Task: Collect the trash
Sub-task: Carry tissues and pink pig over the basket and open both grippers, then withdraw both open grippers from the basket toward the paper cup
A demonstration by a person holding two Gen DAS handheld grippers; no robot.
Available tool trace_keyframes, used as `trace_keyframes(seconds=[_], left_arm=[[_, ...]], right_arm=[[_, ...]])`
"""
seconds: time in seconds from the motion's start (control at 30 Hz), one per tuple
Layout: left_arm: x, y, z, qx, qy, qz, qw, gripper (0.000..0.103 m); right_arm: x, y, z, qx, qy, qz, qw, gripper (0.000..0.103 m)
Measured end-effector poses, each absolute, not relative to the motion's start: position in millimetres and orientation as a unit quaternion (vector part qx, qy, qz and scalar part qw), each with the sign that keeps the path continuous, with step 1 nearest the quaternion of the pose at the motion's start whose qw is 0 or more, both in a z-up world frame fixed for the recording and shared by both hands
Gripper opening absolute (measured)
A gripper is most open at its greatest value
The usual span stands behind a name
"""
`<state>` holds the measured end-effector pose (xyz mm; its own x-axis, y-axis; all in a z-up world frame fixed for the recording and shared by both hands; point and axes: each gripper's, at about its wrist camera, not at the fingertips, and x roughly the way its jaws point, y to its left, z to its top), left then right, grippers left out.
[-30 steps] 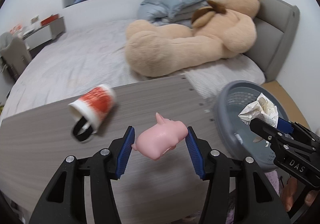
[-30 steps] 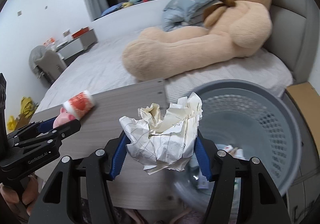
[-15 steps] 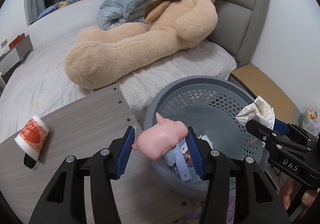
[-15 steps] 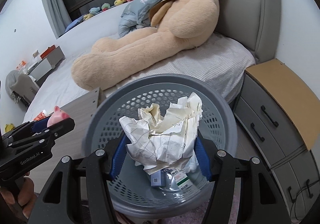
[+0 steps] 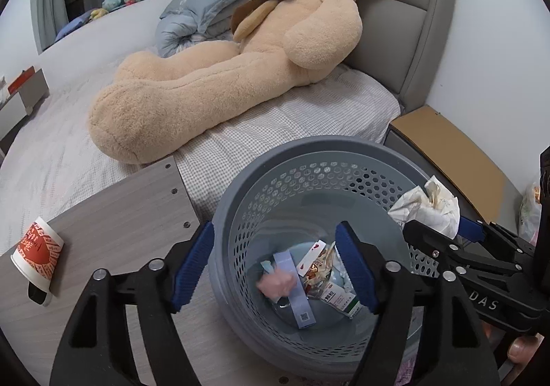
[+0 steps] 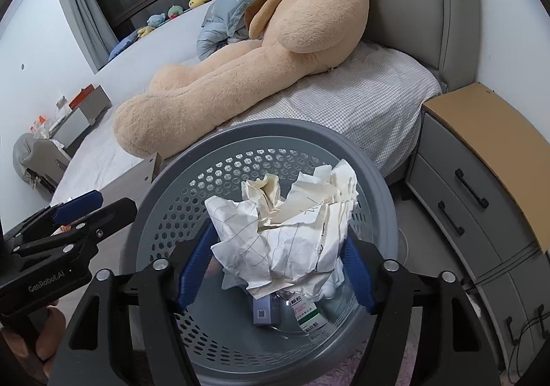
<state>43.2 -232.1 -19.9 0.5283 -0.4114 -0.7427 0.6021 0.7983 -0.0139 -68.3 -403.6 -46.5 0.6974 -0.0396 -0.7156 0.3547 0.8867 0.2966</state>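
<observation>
The pig, a pink blur, lies in the bin among cartons; we cannot tell its long axis or which way it points. Half a second ago our left gripper pinched it over the rim; its jaws have just been opening and now stand spread, empty. The paper wad hangs over the bin between our right gripper pads, which have just been opening; we cannot tell whether they grip it. A cup lies on the table.

both grippers point down; left gripper and right gripper jaws have just been opening.
</observation>
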Motion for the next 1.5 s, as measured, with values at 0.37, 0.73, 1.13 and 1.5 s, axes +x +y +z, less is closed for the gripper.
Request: trace_keyframes(seconds=[0.37,0.73,1.13,1.5], left_arm=[[42.8,-225.4,-20.4,0.121,0.397,-0.278,0.866,0.076],[39.5,-208.0,-17.6,0.117,0.392,-0.256,0.876,0.085],[36.0,-176.2,-15.1,0.105,0.385,-0.233,0.887,0.092],[44.0,-124.0,-16.3,0.078,0.385,-0.202,0.897,0.093]], right_arm=[[-73.8,-403.5,-45.7,0.218,0.368,-0.114,0.896,0.073],[-71.8,-390.9,-45.8,0.209,0.373,-0.11,0.897,0.073],[-70.7,-367.9,-38.3,0.185,0.371,-0.102,0.904,0.073],[-57.6,-328.2,-29.4,0.161,0.378,-0.082,0.908,0.074]])
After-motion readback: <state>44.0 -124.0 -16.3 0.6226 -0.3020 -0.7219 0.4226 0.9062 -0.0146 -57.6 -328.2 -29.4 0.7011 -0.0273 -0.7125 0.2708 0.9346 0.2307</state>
